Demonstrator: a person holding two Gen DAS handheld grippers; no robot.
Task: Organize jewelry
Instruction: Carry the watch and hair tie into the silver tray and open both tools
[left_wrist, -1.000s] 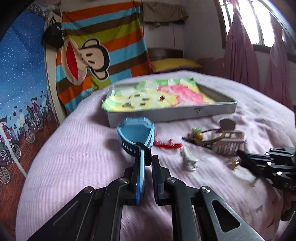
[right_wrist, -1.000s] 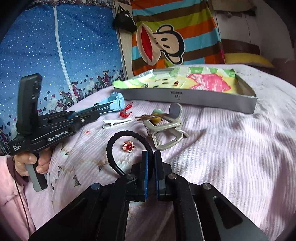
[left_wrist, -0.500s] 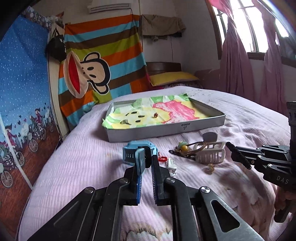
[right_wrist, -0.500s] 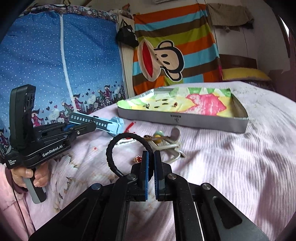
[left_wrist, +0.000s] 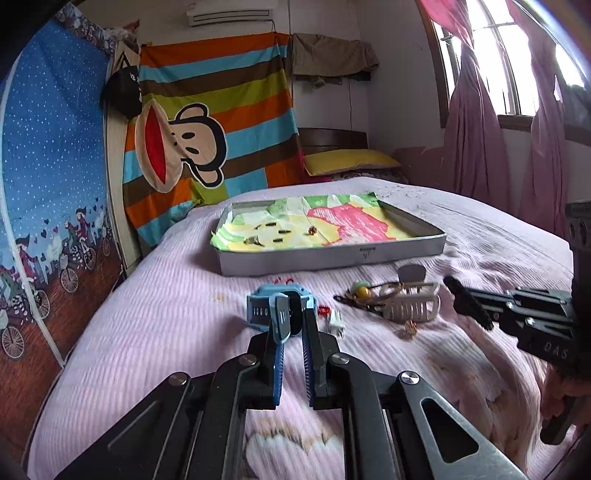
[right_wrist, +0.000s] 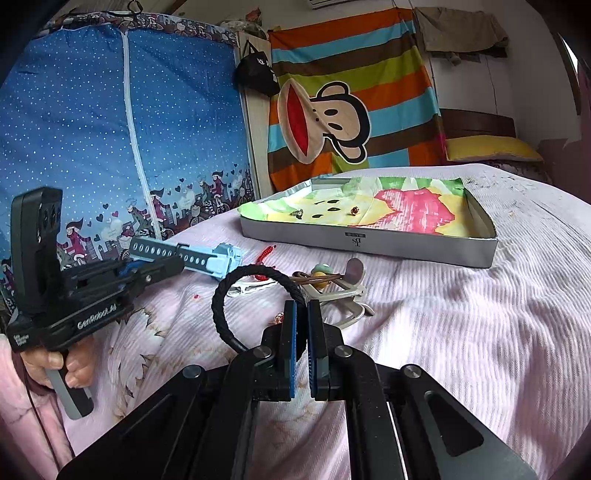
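Left tool (left_wrist: 291, 319): closed on the strap of a light-blue watch (left_wrist: 280, 308), held above the bed (left_wrist: 155, 332); a hand (right_wrist: 55, 365) grips its handle.
Right tool (right_wrist: 301, 314): fingers pressed together on a black braided bracelet (right_wrist: 240, 291), whose loop stands up to the left.
Just beyond the tools: small red-gold earring (left_wrist: 410, 326), white hair clip (left_wrist: 336, 321), beige claw clip (left_wrist: 413, 304) with a brown cord and green-yellow bead lying on it, red cord (right_wrist: 264, 253).
Farther: grey tray (left_wrist: 332, 254) lined with a colourful sheet, two small pieces (right_wrist: 354, 210) inside.
Far wall: striped monkey cloth (left_wrist: 207, 129).
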